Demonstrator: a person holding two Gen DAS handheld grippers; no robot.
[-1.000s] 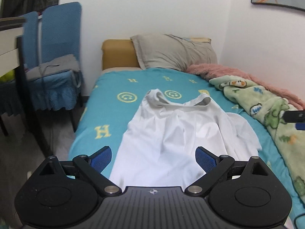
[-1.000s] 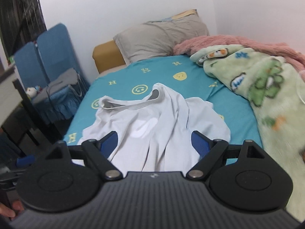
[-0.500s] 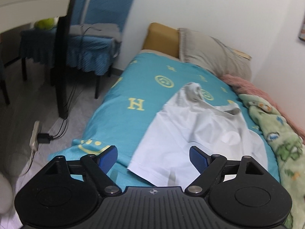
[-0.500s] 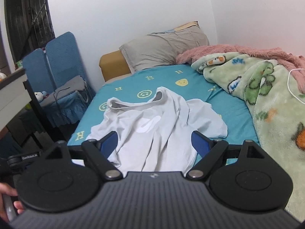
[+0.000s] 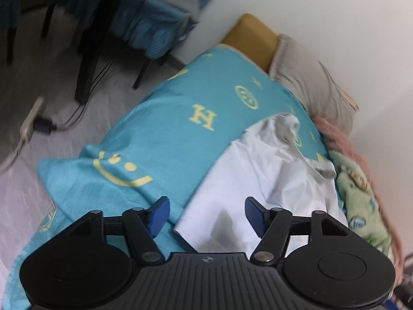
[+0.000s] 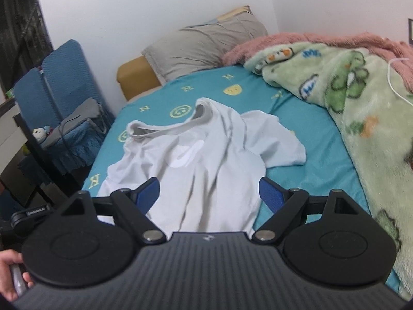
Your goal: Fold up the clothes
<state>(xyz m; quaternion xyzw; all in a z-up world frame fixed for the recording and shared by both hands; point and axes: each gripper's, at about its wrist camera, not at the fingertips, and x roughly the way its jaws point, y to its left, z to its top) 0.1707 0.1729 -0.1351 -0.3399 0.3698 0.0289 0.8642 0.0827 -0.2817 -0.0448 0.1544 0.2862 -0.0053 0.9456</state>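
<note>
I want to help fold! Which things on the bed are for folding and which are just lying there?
For the folding:
- crumpled white T-shirt
- left gripper, jaws closing, empty
- right gripper, open

Just lying about:
- grey pillow
- green cartoon fleece blanket
- pink fuzzy blanket
- teal smiley-print bedsheet

There is one white T-shirt on one bed with a blue sheet, and one gray pillow is at the far end. Two blankets lie by the wall, one green blanket with cartoon animals and one pink blanket. There are two blue chairs, one little stuffed toy, one white cord on the green blanket, one power strip on the floor, and two grippers, the left gripper and the right gripper, each with two blue pads.
</note>
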